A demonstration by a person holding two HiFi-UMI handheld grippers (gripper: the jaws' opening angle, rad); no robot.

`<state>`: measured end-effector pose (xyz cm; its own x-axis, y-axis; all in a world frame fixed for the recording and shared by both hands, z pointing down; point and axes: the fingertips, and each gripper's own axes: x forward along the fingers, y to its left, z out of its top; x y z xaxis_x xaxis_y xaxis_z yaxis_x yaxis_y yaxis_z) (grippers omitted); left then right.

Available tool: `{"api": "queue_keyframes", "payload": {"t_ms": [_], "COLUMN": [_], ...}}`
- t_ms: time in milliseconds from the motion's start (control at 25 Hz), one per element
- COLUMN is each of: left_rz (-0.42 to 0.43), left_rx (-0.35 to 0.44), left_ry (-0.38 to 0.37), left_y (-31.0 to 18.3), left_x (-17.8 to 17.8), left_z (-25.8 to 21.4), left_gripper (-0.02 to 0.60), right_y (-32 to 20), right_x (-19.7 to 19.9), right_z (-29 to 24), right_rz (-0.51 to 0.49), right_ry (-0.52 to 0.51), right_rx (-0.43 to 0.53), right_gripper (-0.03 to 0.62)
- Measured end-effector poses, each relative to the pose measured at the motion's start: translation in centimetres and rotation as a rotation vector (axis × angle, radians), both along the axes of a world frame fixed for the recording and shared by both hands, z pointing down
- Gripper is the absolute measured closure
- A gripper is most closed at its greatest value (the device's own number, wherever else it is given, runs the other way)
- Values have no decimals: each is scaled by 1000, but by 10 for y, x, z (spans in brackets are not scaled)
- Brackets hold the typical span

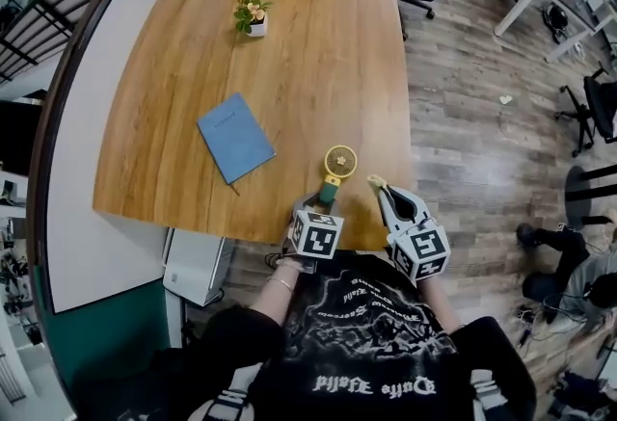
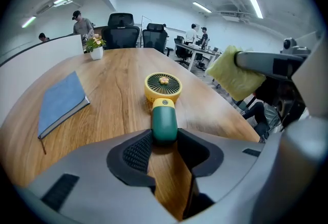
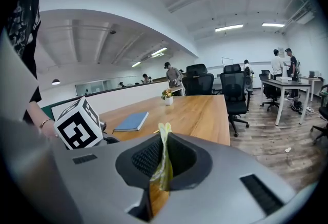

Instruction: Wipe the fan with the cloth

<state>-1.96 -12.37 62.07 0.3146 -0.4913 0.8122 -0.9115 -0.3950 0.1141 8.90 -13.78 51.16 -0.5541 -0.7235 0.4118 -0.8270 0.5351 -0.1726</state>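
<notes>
A big wooden table (image 1: 289, 53) fills the room's middle, and a person stands at its near edge with a gripper in each hand. The little fan (image 2: 163, 87) lies on the table close to that near edge. Its round yellow head points away from the person and its green handle points back toward them. The left gripper (image 2: 164, 141) reaches down to the fan, and its two jaws are about half closed with the end of the green handle between them. Both black pads touch the sides of the handle, so this gripper has hold of the fan. The right gripper (image 3: 165, 141) is just to the right of the fan and off the table top. Its jaws are squeezed together on the yellow cloth (image 3: 163, 171), which sticks up a bit past the tips as a thin folded strip. In the left gripper view the cloth shows as a soft yellow lump, up and to the right of the fan and not touching it. A blue book (image 1: 235, 137) lies flat on the table to the left of the fan, well apart from it. A small plant in a white pot (image 1: 252, 14) stands near the far edge of the table. Black office chairs (image 2: 123, 31) stand behind the table.
</notes>
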Motion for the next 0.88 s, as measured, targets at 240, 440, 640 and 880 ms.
{"api": "queue_keyframes", "payload": {"t_ms": [240, 440, 640, 880], "left_rz": [113, 181, 206, 297], "left_rx": [33, 19, -3, 30], "left_ry": [-26, -8, 30, 21], "left_y": [-2, -3, -4, -2], "left_x": [-8, -11, -14, -11], "left_z": [0, 1, 2, 2], "left_gripper": [410, 411, 411, 411], "right_y": [-4, -2, -2, 10], "right_x": [-21, -68, -115, -143], "right_z": [1, -1, 23, 61], "right_rz": [-99, -281, -446, -594], "right_ry": [-85, -148, -126, 15], "right_rx": [-43, -80, -156, -233], "right_gripper": [566, 566, 566, 566]}}
